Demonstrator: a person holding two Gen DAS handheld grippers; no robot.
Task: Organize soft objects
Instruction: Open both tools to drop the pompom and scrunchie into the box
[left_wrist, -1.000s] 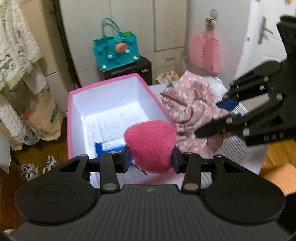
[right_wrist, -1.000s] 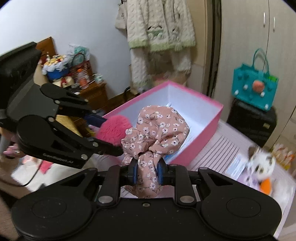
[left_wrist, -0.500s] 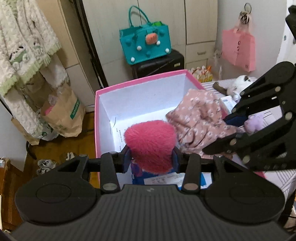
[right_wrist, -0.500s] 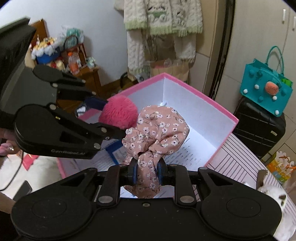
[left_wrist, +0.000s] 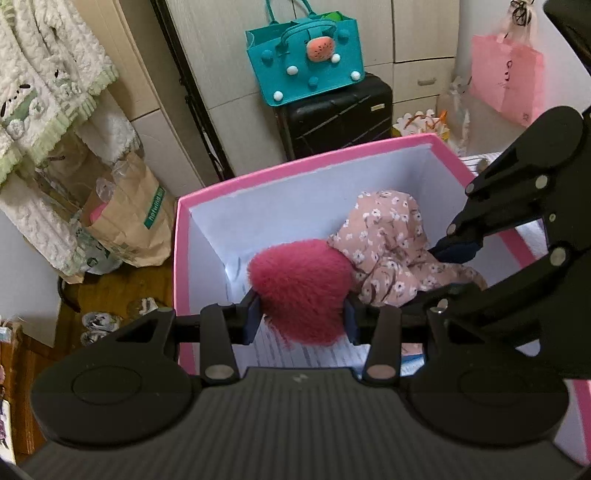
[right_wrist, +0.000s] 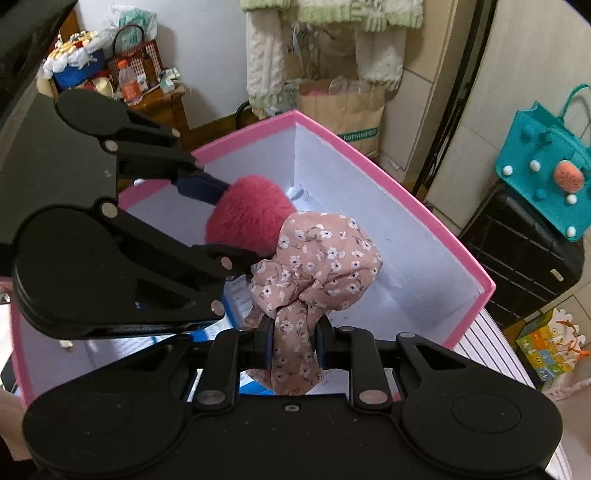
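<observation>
My left gripper is shut on a fluffy magenta pompom, held over the inside of a pink box with white walls. My right gripper is shut on a bunched pink floral cloth, also above the box interior. The two soft things touch side by side. From the right wrist view the pompom sits to the left of the cloth, between the other gripper's blue pads. The floral cloth lies right of the pompom in the left wrist view.
Printed papers and something blue lie on the box floor. A teal bag rests on a black suitcase behind the box. A brown paper bag stands on the wooden floor at left. A striped surface lies right of the box.
Both grippers have moved forward and down, from beside the box to over its inside, still carrying the pompom and the cloth. The box now fills more of both views.
</observation>
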